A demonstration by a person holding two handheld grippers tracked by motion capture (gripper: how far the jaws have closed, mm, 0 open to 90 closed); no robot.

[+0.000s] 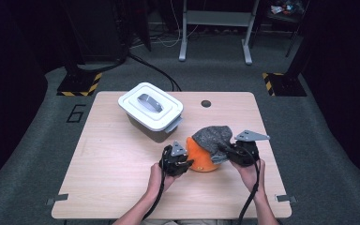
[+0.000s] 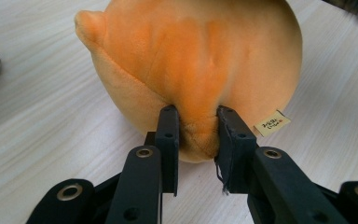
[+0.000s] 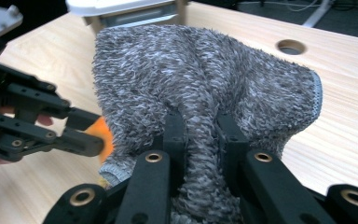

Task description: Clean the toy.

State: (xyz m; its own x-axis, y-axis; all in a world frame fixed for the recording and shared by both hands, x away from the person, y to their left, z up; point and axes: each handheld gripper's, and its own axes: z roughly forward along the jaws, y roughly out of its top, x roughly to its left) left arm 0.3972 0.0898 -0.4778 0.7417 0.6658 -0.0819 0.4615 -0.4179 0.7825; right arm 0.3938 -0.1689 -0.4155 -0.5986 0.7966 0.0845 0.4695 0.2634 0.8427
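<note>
Pinching a fold of the orange plush ball (image 2: 200, 60), the left gripper (image 2: 196, 128) has both black jaws pressed into the soft fabric near its lower edge, where a small yellow tag (image 2: 271, 123) sticks out. From the high view, the plush ball (image 1: 201, 157) rests on the wooden table (image 1: 117, 168) near its front right part, between the two hands. Draped over its top is a grey fuzzy cloth (image 1: 214, 137), and the right gripper (image 1: 225, 151) has its jaws clamped tight on a bunched ridge of that cloth. In the right gripper view the grey cloth (image 3: 200, 79) rises like a tent ahead of the jaws, with a sliver of orange showing beneath its left hem beside the left gripper (image 3: 100, 140). Farther back on the table, left of the cloth and well apart from it, stands a white lidded container (image 1: 151, 111), its lid shut and handle lying flat. A round cable hole (image 1: 206, 103) sits near the table's far edge.
</note>
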